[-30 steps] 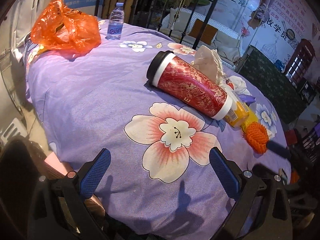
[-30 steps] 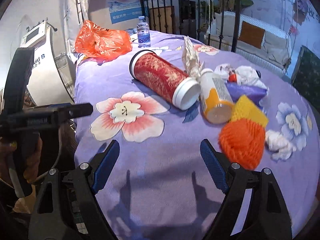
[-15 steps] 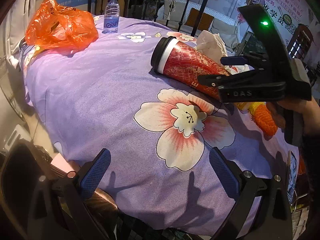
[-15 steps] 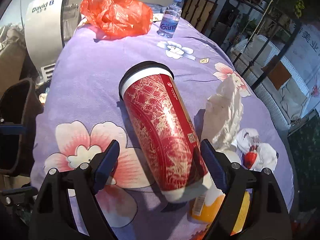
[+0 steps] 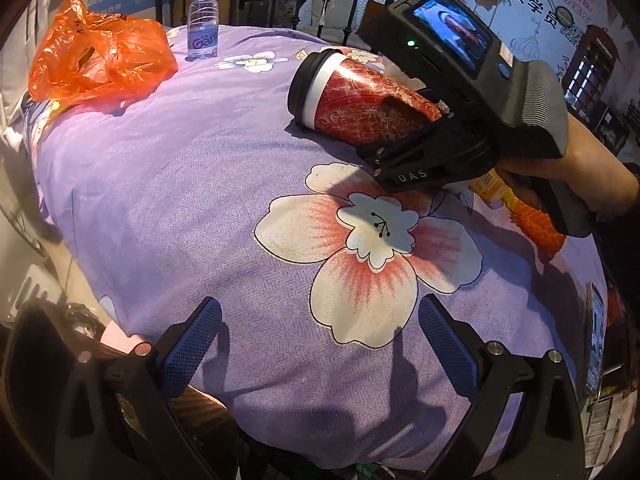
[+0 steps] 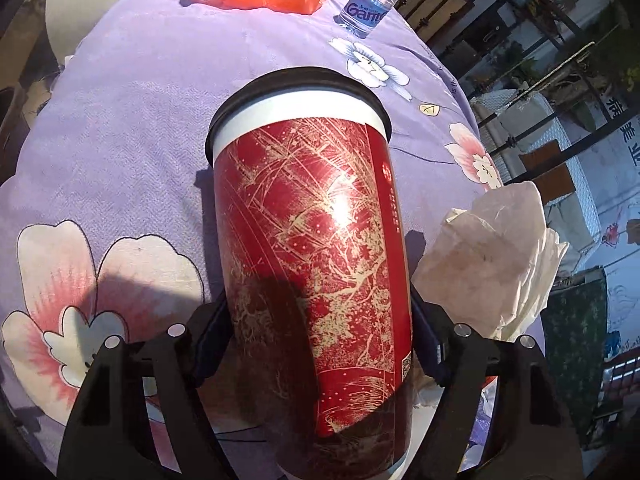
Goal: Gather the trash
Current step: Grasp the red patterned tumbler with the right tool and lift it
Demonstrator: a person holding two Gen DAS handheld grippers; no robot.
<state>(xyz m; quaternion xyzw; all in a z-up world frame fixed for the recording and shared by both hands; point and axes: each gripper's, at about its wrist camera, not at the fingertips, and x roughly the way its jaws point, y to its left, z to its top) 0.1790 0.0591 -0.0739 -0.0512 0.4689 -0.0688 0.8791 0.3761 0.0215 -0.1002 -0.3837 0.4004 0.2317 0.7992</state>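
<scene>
Left gripper [image 5: 318,344]: at 6 o'clock in its own view; jaws spread wide over the purple flowered cloth [image 5: 192,184] and holding nothing; it hangs back at the near edge, apparently kept free for whatever comes next
Right gripper [image 6: 318,344]: at 6 o'clock in its own view; its fingers straddle the red canister [image 6: 312,248] low on the body, one blue pad on each flank; they look touching or just short of it, and I cannot tell whether they press yet; the straddle across the narrow width suits a round, smooth wall that would slip from a shallow pinch
Red canister: lies on its side on the cloth, black-and-white lid end pointing to 12 o'clock in the right view; in the left view it sits at 1 o'clock under the right gripper's body; the largest piece of trash, so a sensible first pick
Crumpled paper [image 6: 492,256]: at 3 o'clock of the canister, just beside it; close enough to snag the right-hand finger
Orange net [image 5: 536,228]: at 3 o'clock in the left view, partly hidden behind the hand
Water bottle [image 5: 203,20]: upright at 11 o'clock, far side of the cloth
Orange bag [image 5: 96,52]: at 10 o'clock, far off, mouth loosely open; judged the likely place for the trash
</scene>
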